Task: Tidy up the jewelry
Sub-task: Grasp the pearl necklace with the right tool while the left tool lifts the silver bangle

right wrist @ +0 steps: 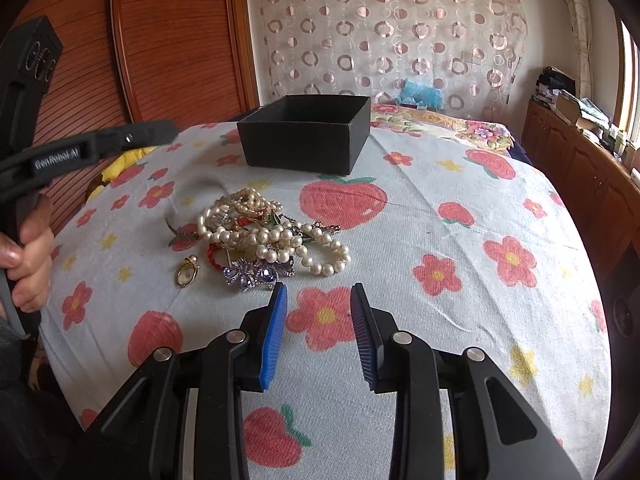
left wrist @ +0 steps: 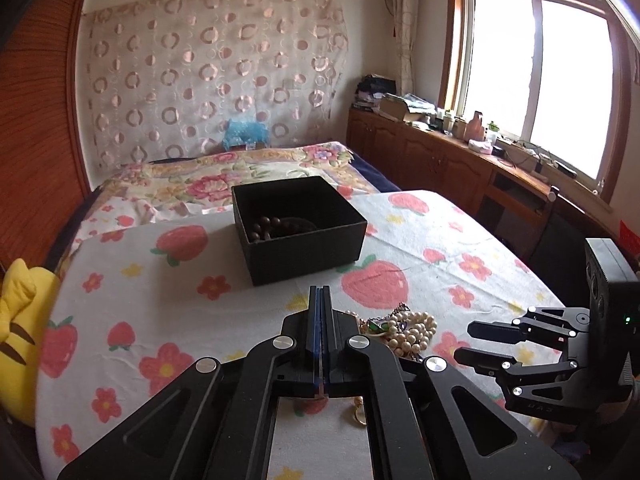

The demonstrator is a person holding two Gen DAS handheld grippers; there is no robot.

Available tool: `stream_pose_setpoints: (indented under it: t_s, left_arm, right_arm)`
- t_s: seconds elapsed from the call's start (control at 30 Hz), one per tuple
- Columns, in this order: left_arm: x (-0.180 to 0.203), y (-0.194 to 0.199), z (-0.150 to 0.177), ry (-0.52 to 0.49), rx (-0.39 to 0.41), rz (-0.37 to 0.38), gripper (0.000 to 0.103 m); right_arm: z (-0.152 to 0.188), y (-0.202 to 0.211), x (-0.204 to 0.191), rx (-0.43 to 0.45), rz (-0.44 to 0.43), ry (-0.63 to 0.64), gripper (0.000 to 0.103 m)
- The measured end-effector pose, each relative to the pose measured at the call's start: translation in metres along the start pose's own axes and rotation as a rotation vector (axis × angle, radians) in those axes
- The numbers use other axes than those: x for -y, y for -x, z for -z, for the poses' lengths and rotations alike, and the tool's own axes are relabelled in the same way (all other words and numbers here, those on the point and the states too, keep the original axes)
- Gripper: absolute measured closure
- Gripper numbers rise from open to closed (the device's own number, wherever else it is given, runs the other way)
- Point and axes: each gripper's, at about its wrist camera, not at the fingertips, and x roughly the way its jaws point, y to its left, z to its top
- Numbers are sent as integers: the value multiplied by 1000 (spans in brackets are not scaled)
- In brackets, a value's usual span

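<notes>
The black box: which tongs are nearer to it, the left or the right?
Left. The shut left tongs hover just in front of the black box, past the jewelry pile. The open right tongs are on the pile's near side.

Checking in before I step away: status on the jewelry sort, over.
Left gripper shut, nothing seen in it; right gripper open, empty. Dark beads in black box; pearl pile on cloth. Path clear.

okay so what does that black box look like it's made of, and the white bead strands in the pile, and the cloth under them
Black box: probably card or fabric-covered board; matte, finely textured, crisp thin walls.
White bead strands: pearl or imitation, can't tell which; glossy cream rounds with soft highlights.
Cloth: woven cotton-like fabric, matte, visible weave and creases, printed strawberries and flowers.
</notes>
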Motion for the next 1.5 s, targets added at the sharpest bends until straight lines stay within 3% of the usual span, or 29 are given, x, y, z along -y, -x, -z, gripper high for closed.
stream_pose_setpoints:
  t_s: [0.2,0.37,0.47,0.53,0.57,0.83,0.87,0.93,1.27,1.5]
  left_arm:
    - [-14,0,3,13,-25,-18,103]
    - [-34,-13,13,20,-87,-78,103]
    - [-46,-24,16,38,-126,-61,95]
    - [-52,-34,17,48,-152,-50,76]
    - [-54,-38,18,53,-165,-32,74]
    - [-59,-76,26,71,-264,5,75]
    - [-59,-78,26,70,-260,4,76]
    - [-59,-80,24,66,-268,8,97]
    - [-54,-41,22,60,-144,-54,99]
    - [-53,-16,13,70,-80,-46,99]
  right_arm:
    - [-1,0,0,-4,4,7,68]
    - [-1,0,0,-5,1,7,68]
    - [0,1,0,-6,-2,4,68]
    - [0,1,0,-6,-2,4,68]
    - [0,1,0,-6,-2,4,68]
    - [-1,0,-1,-10,-5,9,68]
    - [-2,0,0,-12,-7,10,68]
    - [-5,0,-1,-13,-12,14,68]
    - [-26,-13,9,-45,17,75,67]
    - [-44,-40,21,-113,-30,78,67]
